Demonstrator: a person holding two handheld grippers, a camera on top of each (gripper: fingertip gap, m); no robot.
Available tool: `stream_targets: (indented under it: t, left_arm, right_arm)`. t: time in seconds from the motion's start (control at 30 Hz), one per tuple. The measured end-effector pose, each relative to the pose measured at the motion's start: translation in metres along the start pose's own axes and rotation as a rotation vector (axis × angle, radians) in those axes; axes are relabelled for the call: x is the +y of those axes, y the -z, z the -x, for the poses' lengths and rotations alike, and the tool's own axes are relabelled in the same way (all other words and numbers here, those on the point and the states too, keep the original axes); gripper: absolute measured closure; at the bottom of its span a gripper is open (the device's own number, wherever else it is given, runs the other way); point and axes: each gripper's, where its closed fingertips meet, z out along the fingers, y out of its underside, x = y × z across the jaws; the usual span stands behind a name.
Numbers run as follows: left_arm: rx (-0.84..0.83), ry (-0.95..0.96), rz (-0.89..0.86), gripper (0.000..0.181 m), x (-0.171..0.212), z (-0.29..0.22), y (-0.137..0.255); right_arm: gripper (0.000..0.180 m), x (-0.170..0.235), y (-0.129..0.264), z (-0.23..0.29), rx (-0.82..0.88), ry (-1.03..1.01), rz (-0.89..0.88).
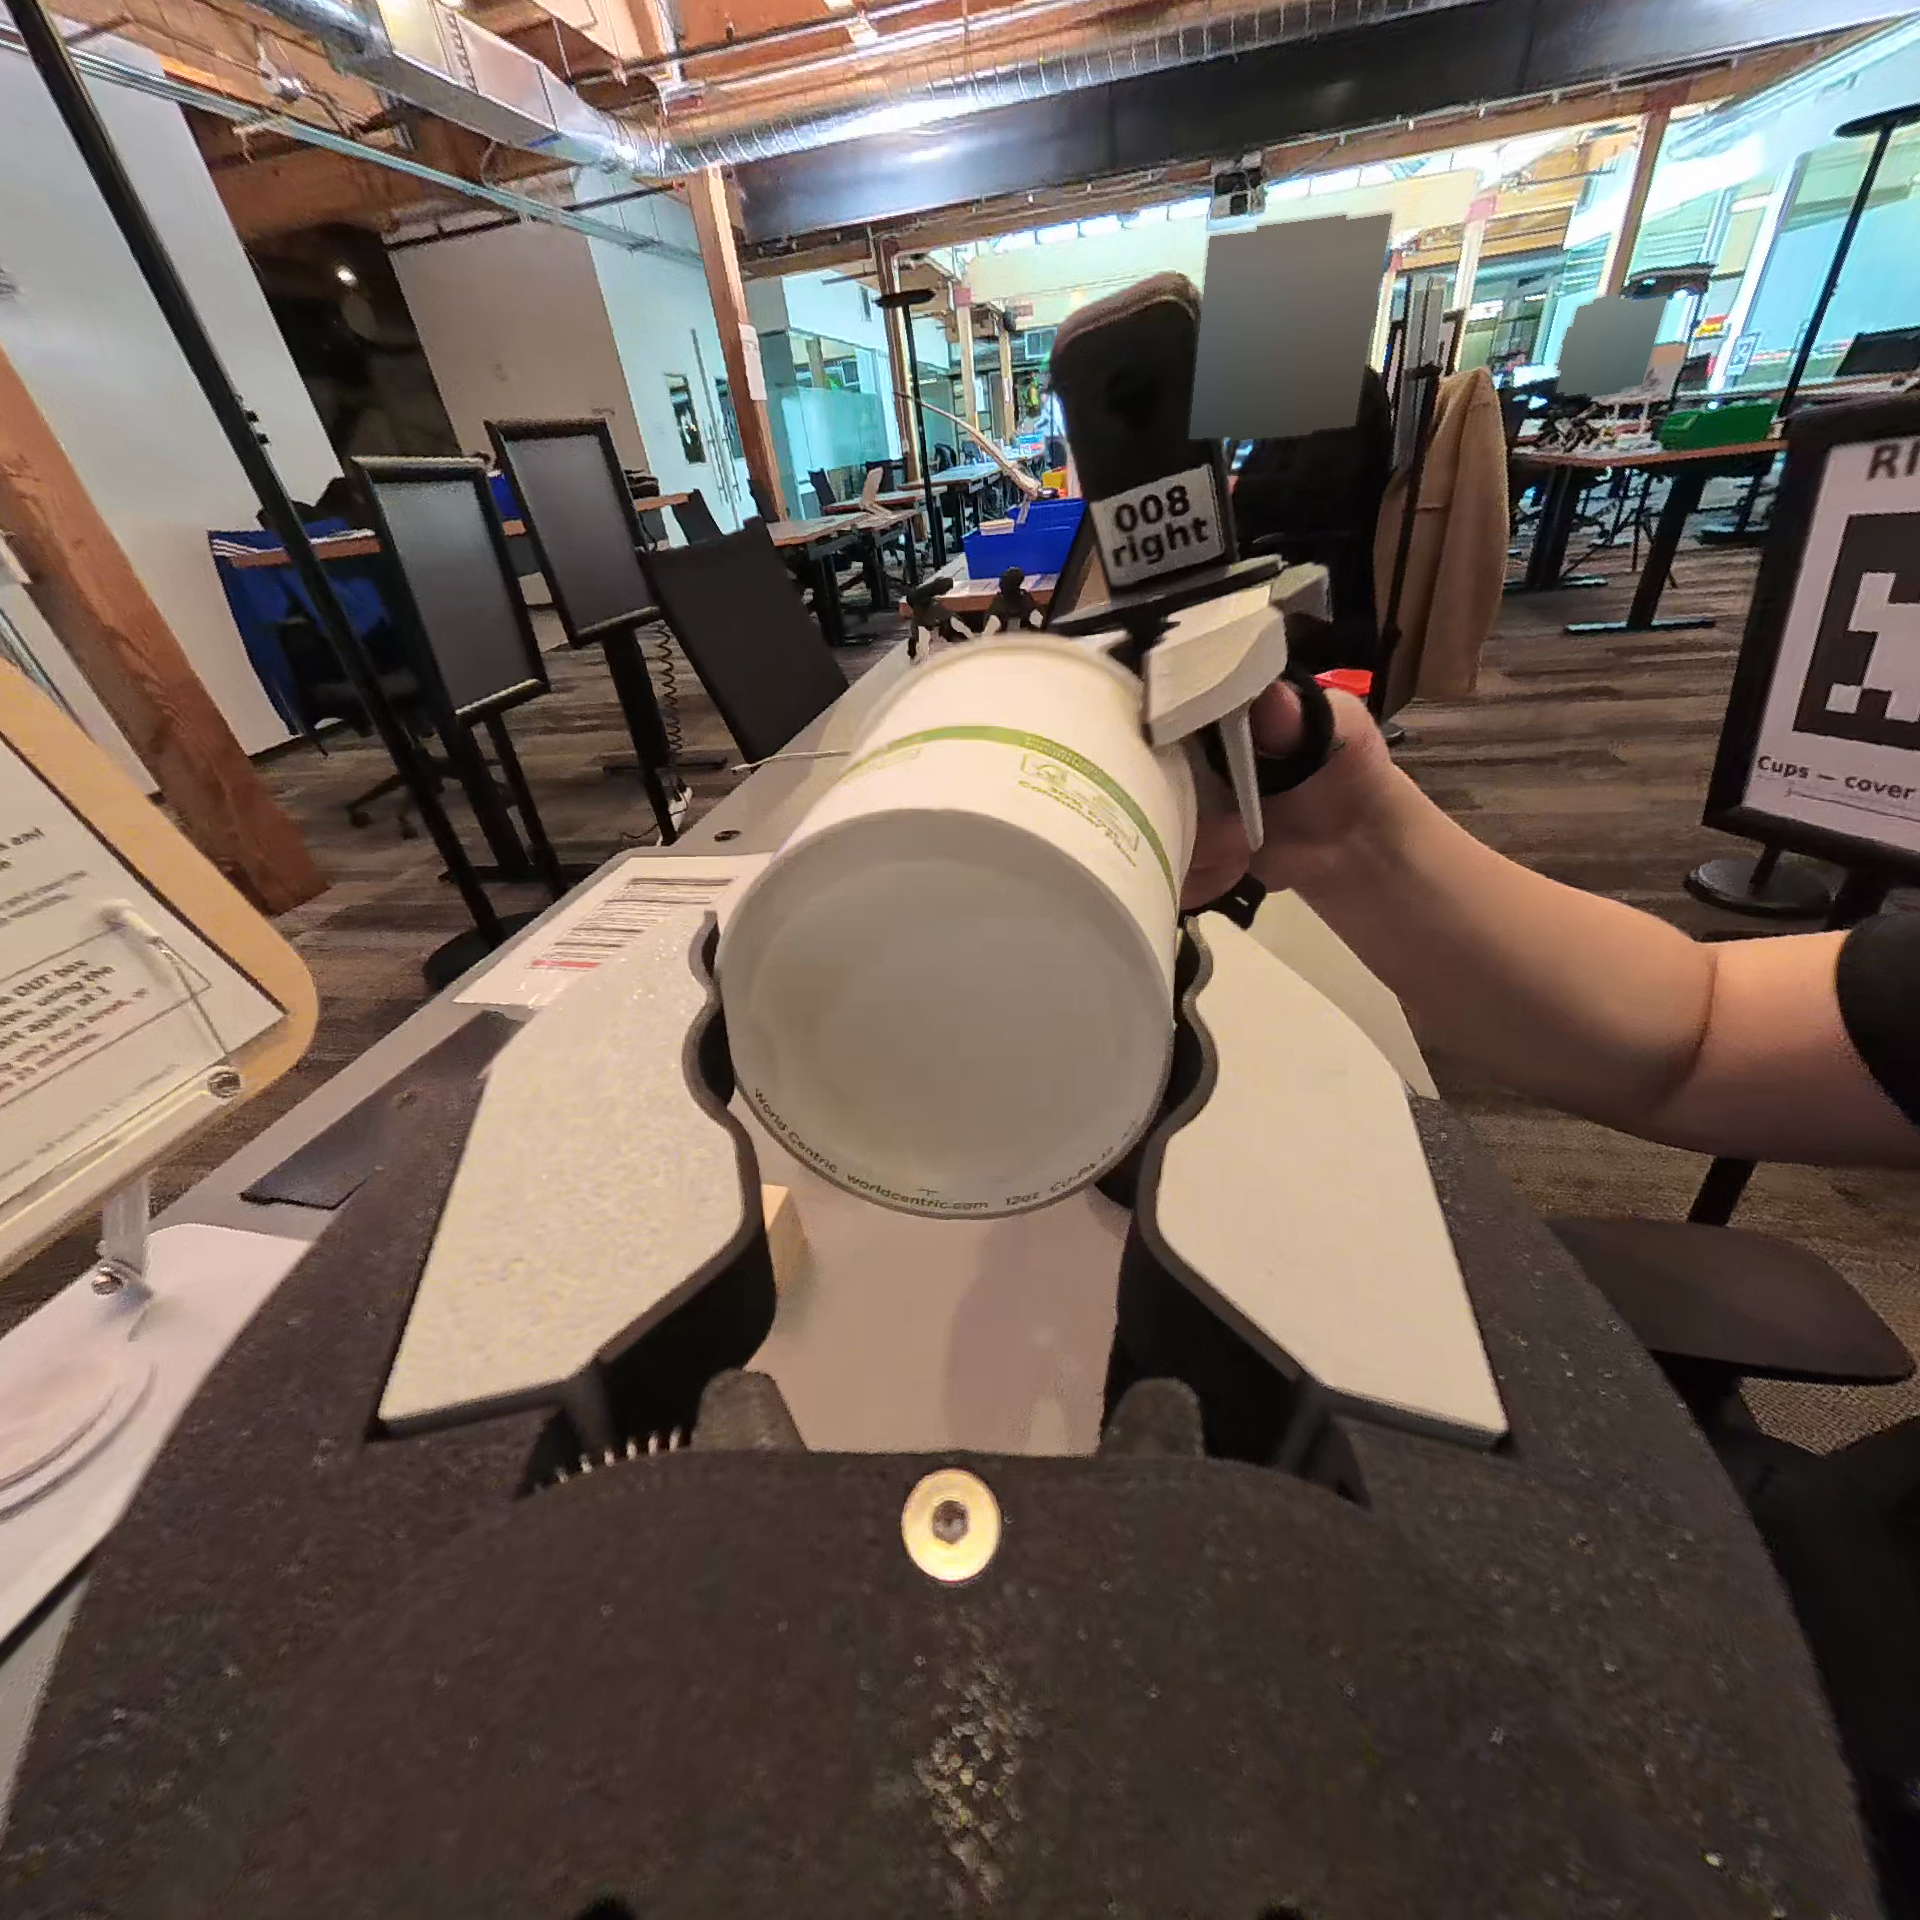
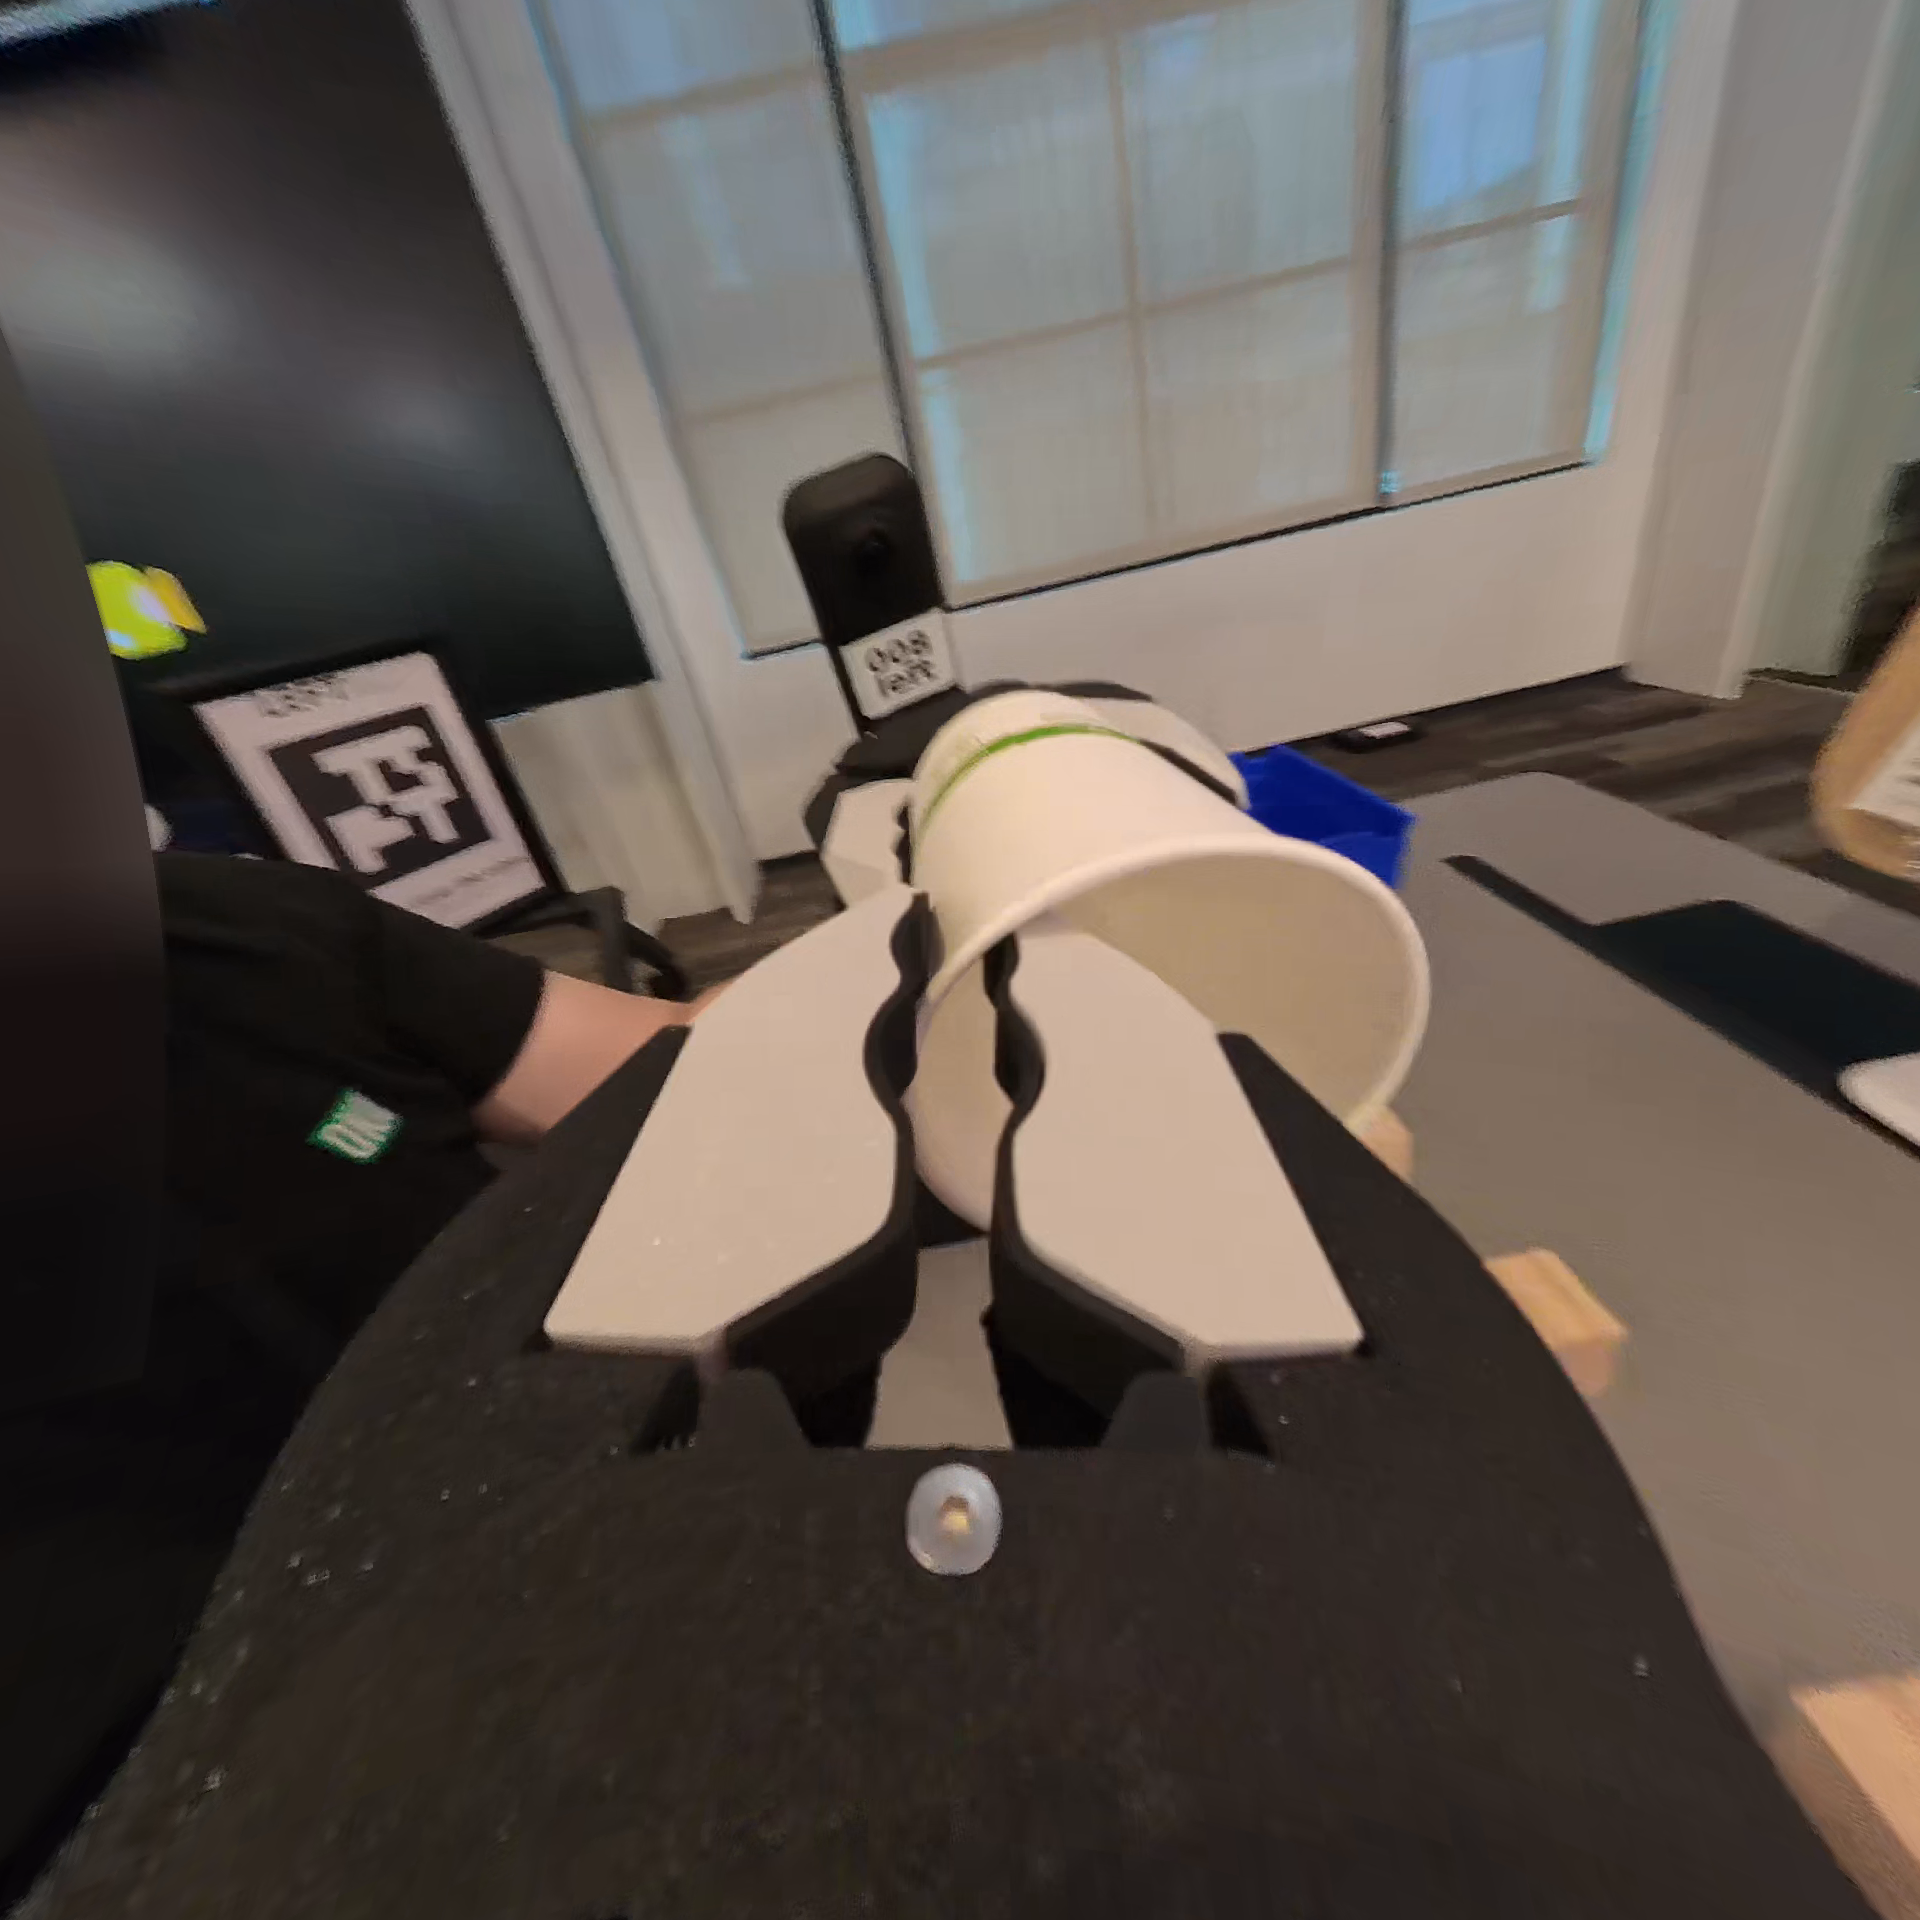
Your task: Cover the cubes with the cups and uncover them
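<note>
One white paper cup (image 1: 935,1039) with a green band is held on its side above the grey table (image 2: 1558,1039). My left gripper (image 1: 951,935) is shut on its base end, a finger on each side. My right gripper (image 2: 961,935) is shut on the cup's (image 2: 1143,862) rim, one finger inside the mouth and one outside. Each gripper also shows in the other's view, the right one (image 1: 1174,665) and the left one (image 2: 1029,790). A wooden cube (image 1: 784,1236) lies below the cup. In the right wrist view two cubes (image 2: 1382,1138) (image 2: 1548,1320) lie on the table to the right.
A person's arm (image 1: 1507,987) reaches in from the right. A framed sign (image 1: 104,987) stands at the left table edge and a labelled sheet (image 1: 623,925) lies behind it. A blue bin (image 2: 1330,821) sits beyond the table. Marker boards (image 2: 374,790) stand on the floor.
</note>
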Motion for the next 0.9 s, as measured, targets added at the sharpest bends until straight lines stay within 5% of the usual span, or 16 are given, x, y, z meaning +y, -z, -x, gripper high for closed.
stream_targets:
  t: [0.17, 0.3, 0.5, 0.67, 0.9]
  left_arm:
    - [-0.038, -0.012, -0.032, 0.103, 0.003, 0.004, 0.000]
    - [-0.174, -0.048, -0.016, 0.108, 0.006, 0.025, 0.024]
    - [-0.308, -0.067, 0.015, 0.119, 0.015, 0.040, 0.067]
    - [-0.355, -0.092, 0.067, 0.127, 0.031, 0.040, 0.076]
    - [-0.362, -0.112, 0.133, 0.127, 0.050, 0.035, 0.066]
  right_arm:
    - [0.179, -0.002, 0.011, 0.001, -0.042, -0.055, -0.012]
    - [0.180, -0.026, 0.052, -0.008, 0.121, 0.009, 0.056]
    - [0.179, -0.004, 0.195, -0.071, 0.735, 0.108, 0.679]
    - [0.179, 0.050, 0.258, -0.083, 0.787, -0.083, 1.032]
    - [0.179, 0.101, 0.260, -0.099, 0.728, -0.104, 1.295]
